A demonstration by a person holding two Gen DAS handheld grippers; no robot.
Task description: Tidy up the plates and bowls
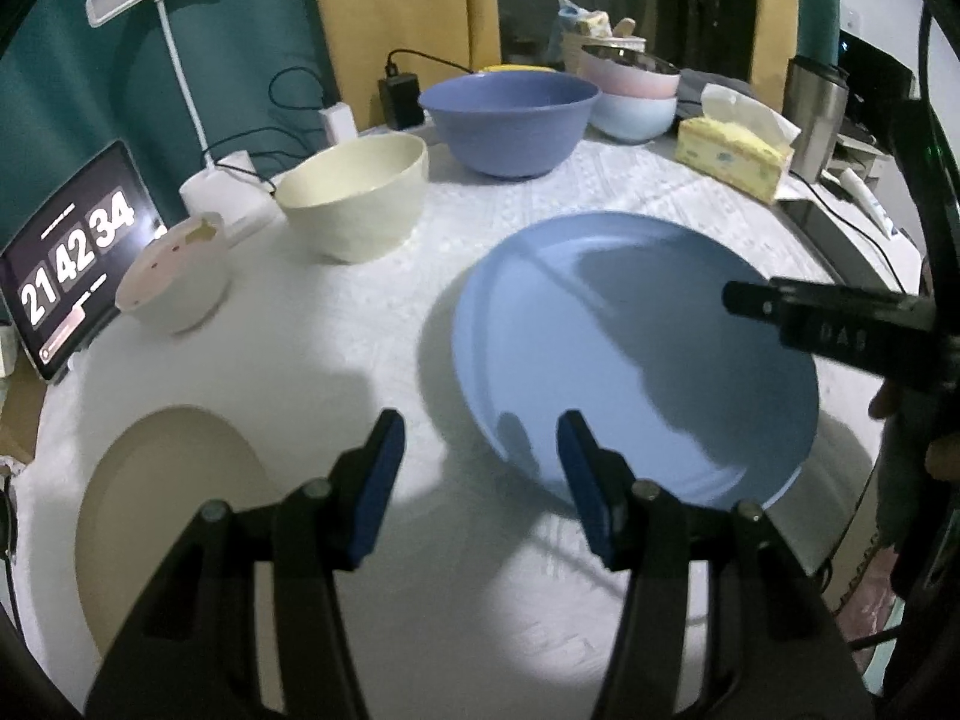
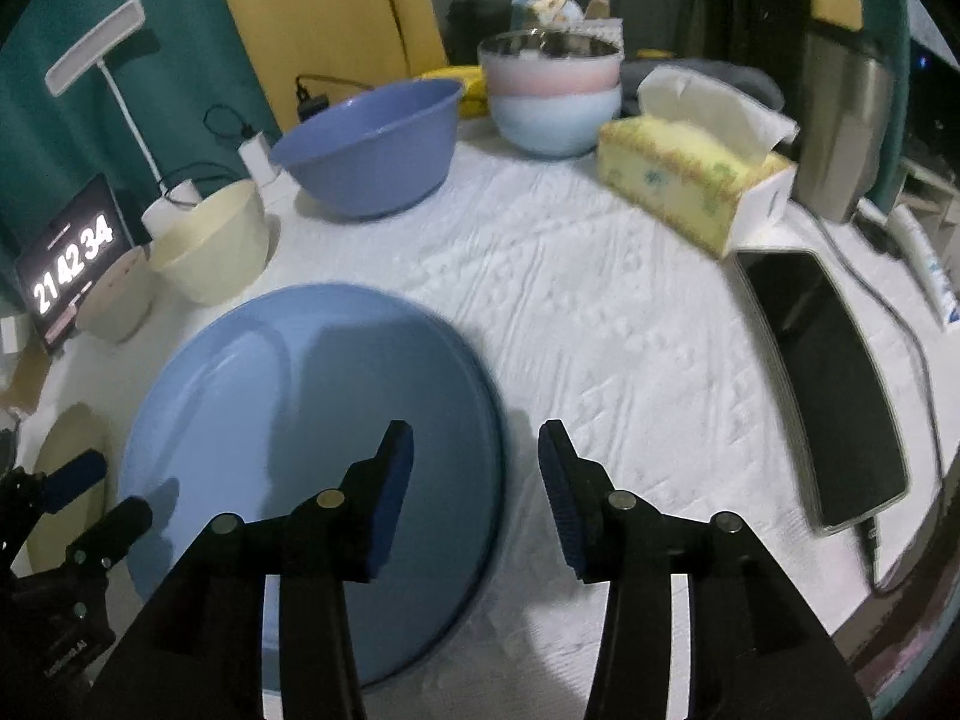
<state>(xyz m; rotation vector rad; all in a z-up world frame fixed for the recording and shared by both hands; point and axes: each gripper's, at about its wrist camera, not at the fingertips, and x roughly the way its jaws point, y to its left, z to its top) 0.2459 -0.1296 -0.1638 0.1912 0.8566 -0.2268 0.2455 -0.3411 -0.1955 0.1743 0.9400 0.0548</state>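
A light blue plate [image 1: 636,360] lies on the white tablecloth; it also shows in the right wrist view [image 2: 300,420]. My left gripper [image 1: 480,462] is open and empty, its jaws straddling the plate's near-left rim. My right gripper [image 2: 477,468] is open and empty, straddling the plate's right rim; it enters the left wrist view from the right [image 1: 738,300]. A beige plate [image 1: 162,510] lies left of the blue one. A cream bowl [image 1: 360,198], a small pink-rimmed bowl [image 1: 174,282], a large blue bowl [image 1: 510,120] and stacked pink and pale blue bowls [image 2: 552,96] stand behind.
A tablet clock [image 1: 72,258] and a white desk lamp [image 1: 180,60] stand at the left. A yellow tissue box [image 2: 690,180], a steel flask [image 2: 840,120] and a dark phone [image 2: 828,372] with a cable lie at the right, near the table's edge.
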